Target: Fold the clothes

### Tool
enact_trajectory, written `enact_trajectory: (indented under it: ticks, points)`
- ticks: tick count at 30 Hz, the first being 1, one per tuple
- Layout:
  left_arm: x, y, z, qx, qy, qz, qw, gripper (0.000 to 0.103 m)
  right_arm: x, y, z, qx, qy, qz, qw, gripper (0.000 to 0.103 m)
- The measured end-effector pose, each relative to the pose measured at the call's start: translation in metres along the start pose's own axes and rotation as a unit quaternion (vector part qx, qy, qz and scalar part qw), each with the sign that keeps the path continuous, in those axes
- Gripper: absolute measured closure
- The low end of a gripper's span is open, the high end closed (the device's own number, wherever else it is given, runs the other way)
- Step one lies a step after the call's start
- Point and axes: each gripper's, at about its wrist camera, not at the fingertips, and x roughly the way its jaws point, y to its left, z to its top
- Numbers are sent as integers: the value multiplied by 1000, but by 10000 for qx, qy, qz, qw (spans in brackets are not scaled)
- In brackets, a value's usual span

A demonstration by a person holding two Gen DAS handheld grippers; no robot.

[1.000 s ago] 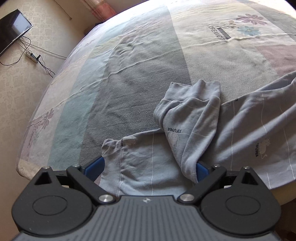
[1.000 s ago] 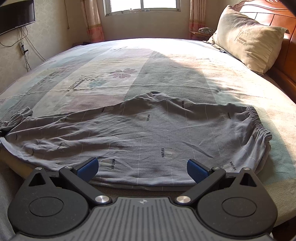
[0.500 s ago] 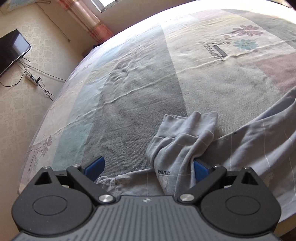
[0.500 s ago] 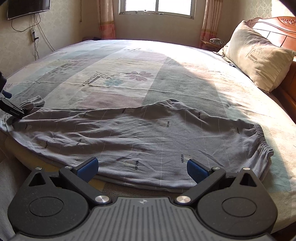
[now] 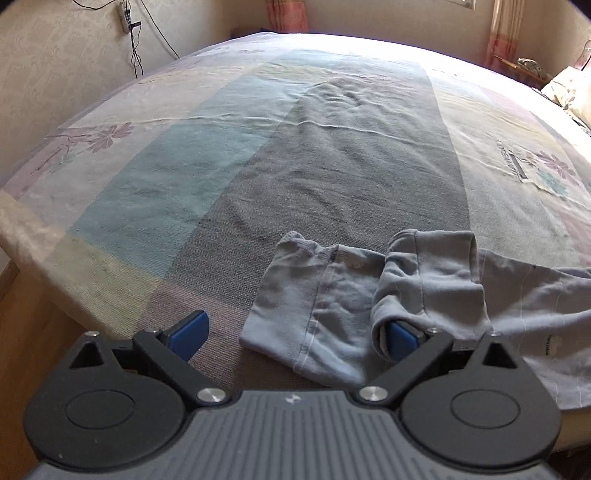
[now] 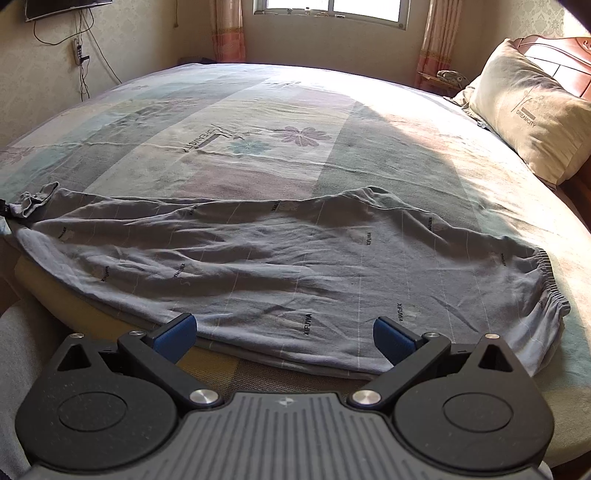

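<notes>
Grey-blue printed trousers (image 6: 295, 266) lie flat along the near edge of the bed, waistband (image 6: 550, 288) at the right, leg ends bunched at the far left (image 6: 35, 201). In the left wrist view the two cuffs (image 5: 428, 280) lie side by side. My left gripper (image 5: 295, 332) is open over the nearer cuff (image 5: 314, 306); its right blue pad is tucked inside the folded-back cuff. My right gripper (image 6: 284, 332) is open at the trousers' near hem, with nothing between its pads.
The bed carries a patchwork cover (image 5: 332, 155) with flower prints. A beige pillow (image 6: 532, 110) leans on the wooden headboard at the right. A window (image 6: 332, 7) and curtains are behind, with cables and a power strip (image 6: 77, 51) on the left wall.
The left gripper swung left and lowered toward the cuffs, which now lie flatter. The right gripper shifted slightly, keeping the trousers' hem in front. Both stayed open.
</notes>
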Motion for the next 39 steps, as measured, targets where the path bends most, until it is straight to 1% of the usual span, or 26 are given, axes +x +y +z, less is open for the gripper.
enact_trajectory:
  ticks: [1, 3, 4, 5, 7, 11, 12, 13, 14, 15, 16, 17, 18, 19, 20, 21, 24, 26, 28, 30, 32, 33, 35, 37, 38, 39]
  points:
    - [-2, -4, -3, 149, -100, 22, 9998, 6, 1, 2, 0, -24, 13, 8, 10000, 0]
    - [-8, -18, -9, 660, -325, 87, 9973, 6, 1, 4, 1, -41, 24, 7, 10000, 0]
    - [-11, -29, -13, 1053, -508, 137, 9931, 6, 2, 4, 2, -37, 30, -2, 10000, 0]
    - [-13, -37, -16, 1309, -623, 165, 9893, 6, 2, 5, 2, -28, 41, -10, 10000, 0]
    - [-15, -57, -19, 1981, -889, 230, 9759, 6, 4, 5, 3, -10, 60, -5, 10000, 0]
    - [-13, -68, -13, 2070, -1071, 402, 9716, 6, 6, 10, 5, -46, 94, 12, 9999, 0]
    - [-14, -56, -10, 1632, -1033, 279, 9808, 6, 6, 11, 5, -73, 99, 15, 9999, 0]
    - [-14, -45, -7, 1187, -992, 153, 9878, 6, 6, 13, 6, -98, 100, 18, 9999, 0]
    - [-15, -33, -4, 739, -949, 27, 9927, 6, 5, 14, 6, -122, 98, 22, 9999, 0]
    - [-14, -16, -4, 138, -855, -200, 9960, 6, 5, 15, 6, -140, 98, 24, 9999, 0]
    - [-12, -2, -5, -318, -768, -393, 9958, 6, 6, 15, 6, -147, 101, 24, 9998, 0]
    - [-9, 14, -9, -805, -652, -592, 9929, 6, 7, 15, 7, -140, 110, 28, 9998, 0]
    - [-5, 30, -14, -1290, -535, -790, 9870, 6, 8, 15, 7, -126, 129, 34, 9998, 0]
    - [-1, 46, -18, -1770, -416, -986, 9784, 6, 9, 16, 7, -117, 144, 41, 9998, 0]
    - [1, 53, -22, -1918, -349, -1036, 9753, 6, 9, 16, 8, -126, 150, 52, 9998, 0]
    - [2, 56, -25, -1911, -309, -1048, 9755, 6, 10, 18, 8, -149, 151, 64, 9998, 0]
    - [-2, 47, -32, -1278, -264, -792, 9883, 6, 11, 21, 9, -221, 150, 100, 9996, 0]
    - [-5, 39, -35, -834, -264, -638, 9941, 6, 12, 24, 9, -258, 152, 121, 9995, 0]
    - [-9, 30, -36, -327, -288, -467, 9980, 6, 12, 26, 9, -279, 159, 145, 9994, 0]
    - [-14, 16, -37, 297, -412, -234, 9984, 6, 12, 27, 9, -288, 166, 164, 9993, 0]
    - [-17, 1, -38, 953, -512, 5, 9941, 6, 12, 28, 8, -290, 170, 174, 9993, 0]
    - [-18, -7, -40, 1281, -594, 134, 9899, 6, 12, 28, 8, -289, 170, 176, 9993, 0]
    - [-20, -24, -45, 1932, -757, 393, 9774, 6, 12, 28, 8, -283, 159, 181, 9993, 0]
    - [-22, -40, -48, 2501, -976, 670, 9610, 6, 11, 28, 7, -276, 145, 186, 9993, 0]
    - [-22, -45, -49, 2641, -1045, 715, 9562, 6, 11, 28, 7, -275, 142, 184, 9994, 0]
    - [-23, -48, -50, 2766, -1086, 678, 9524, 6, 10, 28, 6, -273, 146, 177, 9994, 0]
